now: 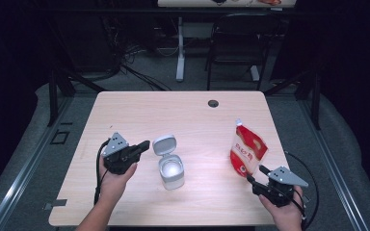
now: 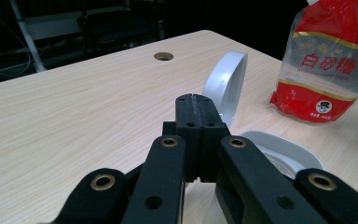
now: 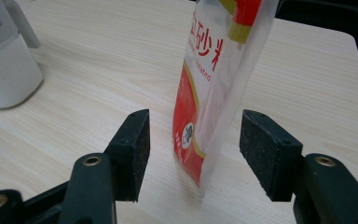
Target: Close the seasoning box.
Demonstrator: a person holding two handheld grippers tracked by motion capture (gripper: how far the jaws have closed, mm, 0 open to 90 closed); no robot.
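Between the two black pads of the right tongs [image 3: 193, 156], which are spread wide apart, the lower edge of a red and clear plastic pouch of white sugar [image 3: 216, 79] is seen standing upright; neither pad is touching it, and a gap is left on each side. Seen from the high view, the right tongs [image 1: 254, 175] are held low at the right front of the tabletop, just in front of the sugar pouch [image 1: 247, 147], with the hand [image 1: 285, 210] gripping them from below. The left tongs [image 2: 196, 109] are pressed fully together, pad against pad, and nothing is held between them. From above, the left tongs [image 1: 144, 145] are pointed to the right, toward a white plastic canister with a hinged lid [image 1: 170, 168], and are stopped just short of it. The canister's lid [image 2: 226, 84] is flipped up and stands open just beyond the closed tips in the left gripper view, while the open rim [image 2: 279, 151] lies beside them. The canister stands near the middle of the pale wooden tabletop [image 1: 173, 110], well apart from the pouch. A round cable hole [image 1: 213, 103] is set near the tabletop's far edge.
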